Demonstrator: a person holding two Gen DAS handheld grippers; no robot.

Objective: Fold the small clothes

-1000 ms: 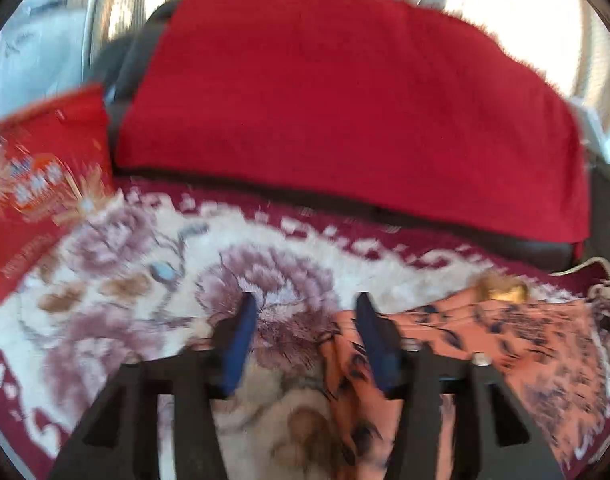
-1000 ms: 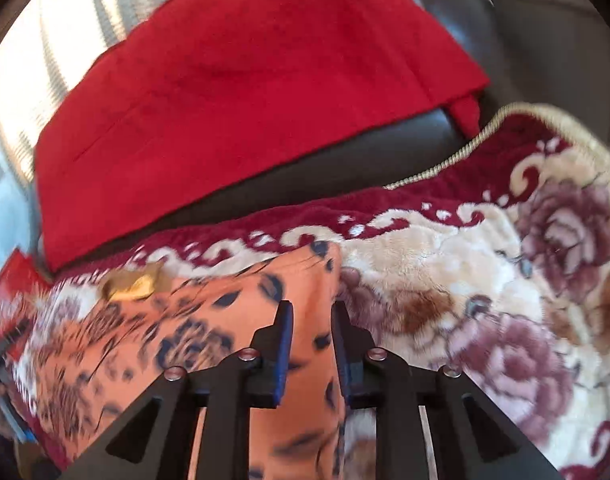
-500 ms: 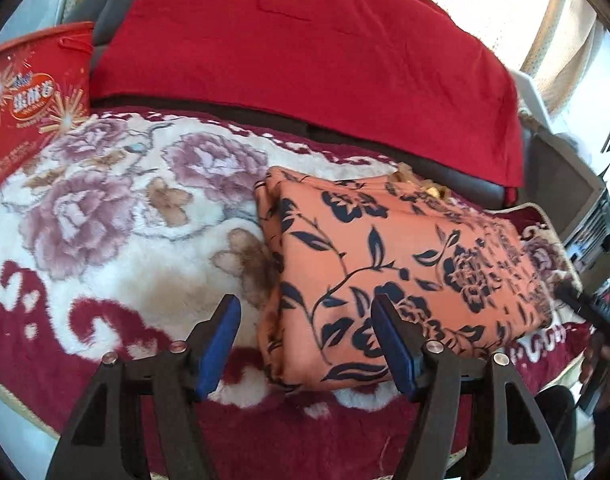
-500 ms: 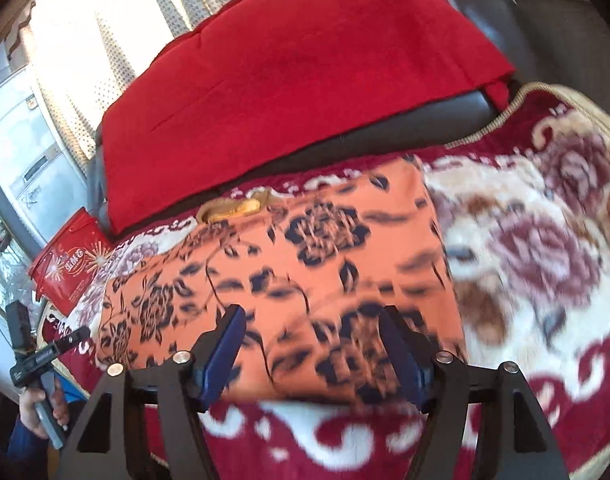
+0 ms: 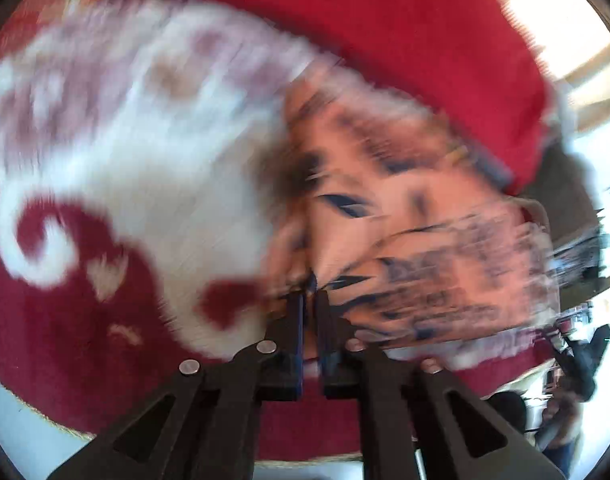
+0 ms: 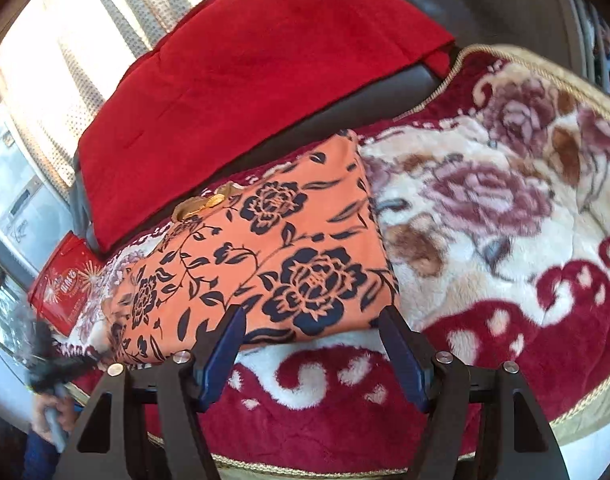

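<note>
Floral plush blanket (image 6: 485, 240) filling the frame, red cloth (image 6: 245, 80) draped upper left, orange flowered garment (image 6: 265, 248) folded at centre, red box (image 6: 63, 284) far left, right gripper (image 6: 313, 344) agape and empty, left gripper (image 5: 310, 304) just clamped onto garment edge.

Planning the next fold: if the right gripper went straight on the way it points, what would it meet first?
Probably the near edge of the folded orange garment, between the open right gripper fingers; the blanket lies just beneath, so depth is uncertain.
</note>
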